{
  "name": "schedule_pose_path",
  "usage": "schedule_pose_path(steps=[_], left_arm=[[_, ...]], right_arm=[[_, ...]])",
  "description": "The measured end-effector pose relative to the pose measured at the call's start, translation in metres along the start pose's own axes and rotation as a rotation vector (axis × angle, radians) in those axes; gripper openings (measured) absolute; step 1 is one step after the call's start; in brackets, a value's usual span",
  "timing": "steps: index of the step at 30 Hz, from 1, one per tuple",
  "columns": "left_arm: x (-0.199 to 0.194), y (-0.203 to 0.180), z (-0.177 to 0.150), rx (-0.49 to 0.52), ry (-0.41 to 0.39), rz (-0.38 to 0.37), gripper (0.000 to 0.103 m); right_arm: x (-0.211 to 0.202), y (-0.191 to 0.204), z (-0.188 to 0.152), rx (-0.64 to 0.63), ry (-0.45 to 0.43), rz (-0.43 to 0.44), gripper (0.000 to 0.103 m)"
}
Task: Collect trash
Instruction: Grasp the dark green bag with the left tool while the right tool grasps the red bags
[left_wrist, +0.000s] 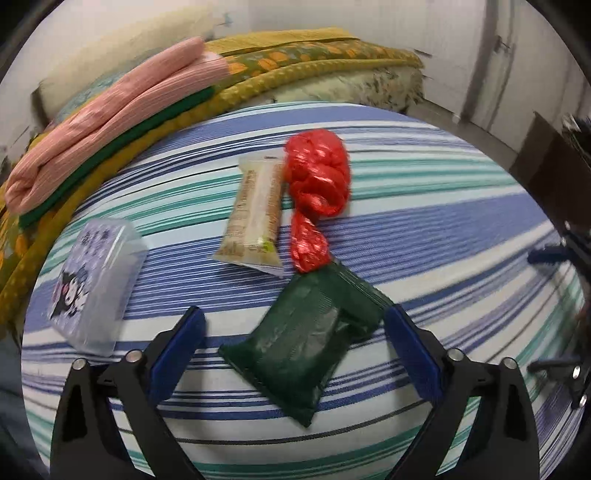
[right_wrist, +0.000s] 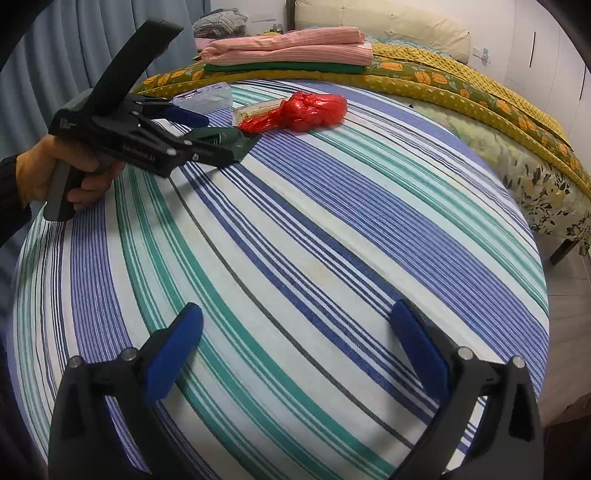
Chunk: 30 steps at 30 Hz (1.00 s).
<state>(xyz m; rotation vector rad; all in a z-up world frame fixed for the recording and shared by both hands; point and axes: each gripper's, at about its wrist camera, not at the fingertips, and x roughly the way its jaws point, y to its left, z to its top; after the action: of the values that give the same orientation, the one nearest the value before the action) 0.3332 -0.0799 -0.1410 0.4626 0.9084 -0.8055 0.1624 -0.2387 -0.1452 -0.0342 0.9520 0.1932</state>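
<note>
A dark green packet (left_wrist: 306, 339) lies on the striped bed cover (left_wrist: 443, 229), between the open fingers of my left gripper (left_wrist: 295, 321); no finger visibly touches it. Beyond it lie a beige snack wrapper (left_wrist: 255, 214) and a crumpled red plastic bag (left_wrist: 317, 184). In the right wrist view the left gripper (right_wrist: 208, 138) is over the green packet (right_wrist: 229, 140), with the red bag (right_wrist: 306, 110) and wrapper (right_wrist: 255, 110) behind. My right gripper (right_wrist: 295, 332) is open and empty above the striped cover (right_wrist: 332, 240).
A clear plastic box with a cartoon print (left_wrist: 92, 280) sits left of the trash. Folded pink and green cloths (left_wrist: 118, 122) lie on a yellow floral blanket (right_wrist: 461, 88) at the back. The bed's edge drops to the floor (right_wrist: 565, 288) at right.
</note>
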Motion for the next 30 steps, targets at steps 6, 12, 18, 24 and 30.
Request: schedule_pose_path(steps=[6,12,18,24,30], left_arm=[[-0.013,-0.01,-0.006,-0.001,-0.002,0.006,0.04],[-0.051,-0.022,-0.044,-0.186,-0.006,0.104,0.039],[-0.089,-0.03,-0.103,-0.421,-0.012,0.243,0.04],[-0.095,-0.033,-0.122,-0.508,-0.051,0.263,0.066],[-0.088,-0.034,-0.123,-0.452,-0.018,0.288,0.091]], right_arm=[[0.0,0.0,0.0,0.0,0.0,0.0,0.099],[0.0,-0.001,0.0,0.0,0.0,0.0,0.099],[0.0,-0.001,0.0,0.0,-0.001,-0.001,0.099],[0.0,0.0,0.0,0.0,-0.001,-0.001,0.098],[0.0,0.0,0.0,0.0,-0.001,-0.002,0.099]])
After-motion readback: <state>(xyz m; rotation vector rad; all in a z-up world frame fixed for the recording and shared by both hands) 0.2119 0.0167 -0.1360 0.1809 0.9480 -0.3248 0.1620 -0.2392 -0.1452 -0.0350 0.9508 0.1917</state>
